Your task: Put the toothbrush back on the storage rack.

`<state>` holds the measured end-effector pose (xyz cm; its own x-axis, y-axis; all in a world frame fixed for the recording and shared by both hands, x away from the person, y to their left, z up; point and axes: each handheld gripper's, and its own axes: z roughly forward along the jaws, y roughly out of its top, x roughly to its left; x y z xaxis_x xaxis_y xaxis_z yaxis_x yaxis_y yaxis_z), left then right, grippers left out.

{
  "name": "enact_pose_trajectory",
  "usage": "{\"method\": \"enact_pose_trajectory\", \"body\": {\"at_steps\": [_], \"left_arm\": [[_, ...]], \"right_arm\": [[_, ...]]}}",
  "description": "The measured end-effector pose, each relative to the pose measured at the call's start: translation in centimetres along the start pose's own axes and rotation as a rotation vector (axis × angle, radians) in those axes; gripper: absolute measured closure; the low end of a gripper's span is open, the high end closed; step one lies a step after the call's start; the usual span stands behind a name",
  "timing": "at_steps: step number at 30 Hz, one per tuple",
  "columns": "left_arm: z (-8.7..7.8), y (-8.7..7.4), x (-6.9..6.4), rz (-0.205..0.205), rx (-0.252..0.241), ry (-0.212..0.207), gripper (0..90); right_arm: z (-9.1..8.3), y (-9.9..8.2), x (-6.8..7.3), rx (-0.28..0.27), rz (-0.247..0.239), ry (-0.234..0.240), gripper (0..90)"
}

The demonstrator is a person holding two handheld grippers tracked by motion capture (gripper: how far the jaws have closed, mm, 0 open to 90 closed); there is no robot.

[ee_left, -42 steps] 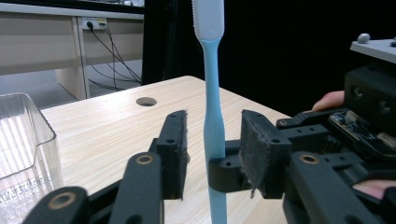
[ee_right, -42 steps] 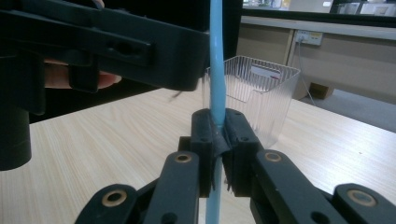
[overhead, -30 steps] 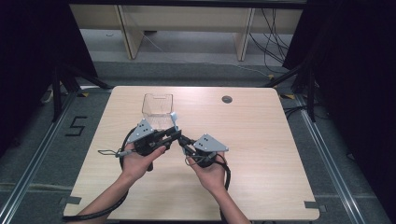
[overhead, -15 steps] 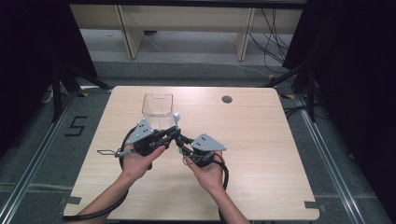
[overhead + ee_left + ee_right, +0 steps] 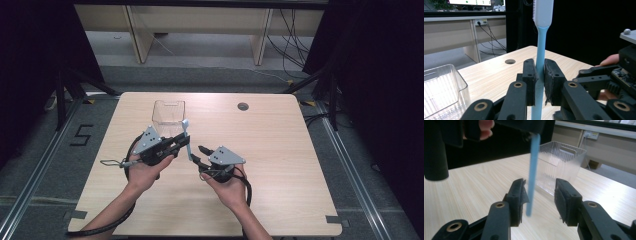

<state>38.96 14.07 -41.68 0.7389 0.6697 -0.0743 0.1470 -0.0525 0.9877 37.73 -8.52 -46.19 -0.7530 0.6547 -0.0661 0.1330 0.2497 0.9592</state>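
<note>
The step in hand is a hand-over of the toothbrush (image 5: 541, 50) from one gripper to the other above the table (image 5: 300, 165). The left gripper (image 5: 539, 75) is clenched on the blue handle partway along its length; in the left gripper view both pads press the handle from either side, and the white head with its bristles stands above the jaws. The right gripper (image 5: 537, 195) is released: its jaws have just been opening, and in the right gripper view the lower end of the handle hangs between them, close to one pad yet clear of both. In the high view the toothbrush (image 5: 187, 140) is held in the air between the two grippers, upright and slightly tilted, just in front of the clear bin (image 5: 168, 111), which stands on the far part of the table nearest the left gripper (image 5: 181, 142). The right gripper (image 5: 199, 154) sits just beside the handle's lower end. The transfer appears complete, with the load now carried by the left side alone. The next move probably calls for the right gripper to back away without knocking the handle, then for the left gripper to carry the toothbrush over the bin's open top and lower it inside before letting go.
</note>
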Motion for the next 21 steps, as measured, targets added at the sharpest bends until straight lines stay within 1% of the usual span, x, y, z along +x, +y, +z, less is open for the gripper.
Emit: {"method": "enact_pose_trajectory", "body": {"at_steps": [1, 2, 3, 4, 5, 6, 7, 8, 9, 10, 12, 14, 15, 16, 17, 18, 19, 20, 21], "left_arm": [[0.0, 0.0, 0.0, 0.002, 0.0, 0.001, 79.5], [-0.1, 0.0, 0.1, 0.003, -0.001, 0.003, 79.5], [-0.1, 0.0, 0.1, 0.004, -0.001, 0.006, 79.5], [-0.1, 0.0, 0.2, 0.006, -0.002, 0.006, 79.5], [-0.2, 0.1, 0.2, 0.007, -0.003, 0.007, 79.5], [-0.3, 0.1, 0.2, 0.011, -0.005, 0.011, 79.5], [-0.3, 0.1, 0.3, 0.011, -0.008, 0.014, 79.5], [-0.3, 0.1, 0.3, 0.012, -0.01, 0.016, 79.5], [-0.4, 0.1, 0.4, 0.01, -0.012, 0.019, 79.5], [-0.5, 0.2, 0.4, 0.011, -0.013, 0.022, 79.5], [-0.6, 0.2, 0.5, 0.014, -0.014, 0.025, 79.5], [-0.6, 0.2, 0.6, 0.014, -0.017, 0.028, 79.5], [-0.6, 0.2, 0.7, 0.016, -0.019, 0.029, 79.5], [-0.7, 0.2, 0.7, 0.015, -0.019, 0.03, 79.5], [-0.7, 0.3, 0.8, 0.016, -0.02, 0.032, 79.5], [-0.8, 0.3, 0.8, 0.015, -0.02, 0.034, 79.5], [-0.8, 0.3, 0.9, 0.017, -0.02, 0.035, 79.5], [-0.9, 0.3, 1.0, 0.02, -0.021, 0.038, 79.5], [-0.9, 0.3, 1.0, 0.022, -0.022, 0.04, 79.5]], "right_arm": [[-0.3, -0.1, 0.0, 0.013, 0.015, 0.005, 59.5], [-0.3, -0.2, -0.2, 0.001, 0.013, 0.009, 59.4], [-0.6, -0.3, -0.5, -0.003, -0.008, -0.02, 59.4], [-0.8, -0.4, -0.6, -0.001, -0.006, -0.018, 59.4], [-1.0, -0.5, -0.7, 0.015, 0.003, -0.016, 59.4], [-1.1, -0.6, -0.9, 0.012, -0.005, -0.021, 59.3], [-1.3, -0.7, -0.9, 0.012, 0.024, -0.013, 59.3], [-1.5, -0.8, -1.0, 0.016, 0.025, -0.018, 59.2], [-1.6, -0.9, -1.1, 0.003, 0.011, -0.025, 59.1], [-1.9, -1.1, -1.1, 0.009, 0.019, -0.044, 59.1], [-2.1, -1.3, -1.4, 0.001, 0.01, -0.033, 59.0], [-2.4, -1.5, -1.6, 0.009, 0.007, -0.043, 59.0], [-2.7, -1.6, -1.7, 0.015, 0.004, -0.056, 59.0], [-2.7, -1.8, -1.8, 0.008, 0.007, -0.056, 59.0], [-3.0, -1.8, -1.8, 0.026, 0.014, -0.062, 58.9], [-3.1, -1.9, -2.0, 0.024, 0.013, -0.069, 58.9], [-3.1, -2.0, -2.0, 0.009, 0.014, -0.063, 58.9], [-3.4, -2.1, -2.1, 0.026, 0.014, -0.075, 58.9], [-3.5, -2.2, -2.2, 0.024, 0.013, -0.078, 58.9]]}}
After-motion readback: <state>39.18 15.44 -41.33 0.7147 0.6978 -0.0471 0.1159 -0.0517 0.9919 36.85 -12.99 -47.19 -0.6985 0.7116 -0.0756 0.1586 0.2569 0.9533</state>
